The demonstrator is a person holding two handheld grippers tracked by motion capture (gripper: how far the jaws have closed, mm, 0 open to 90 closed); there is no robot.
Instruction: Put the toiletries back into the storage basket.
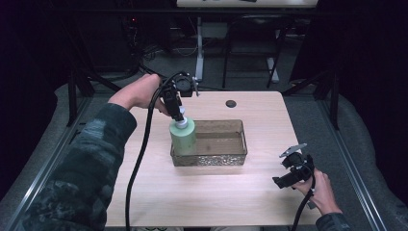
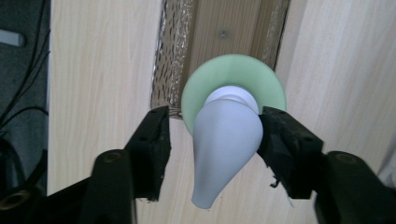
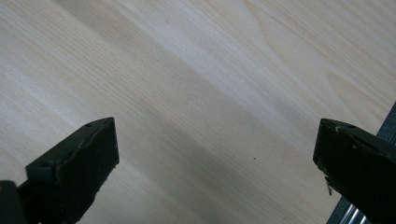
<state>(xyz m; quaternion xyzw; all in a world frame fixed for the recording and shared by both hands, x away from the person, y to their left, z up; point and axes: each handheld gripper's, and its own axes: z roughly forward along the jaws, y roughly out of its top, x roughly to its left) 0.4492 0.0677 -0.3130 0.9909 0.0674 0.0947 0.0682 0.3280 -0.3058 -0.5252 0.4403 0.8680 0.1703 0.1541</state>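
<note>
Bottle stands upright at the tray's near-left corner, directly below the left gripper; its jaws straddle the white pump, seemingly loosened, one pad clear; right gripper idles spread, well apart.

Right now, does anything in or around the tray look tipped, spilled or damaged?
Nothing spilled or broken. The green pump bottle stands upright in the clear tray's left end. The left gripper has one jaw off its white pump head.
</note>
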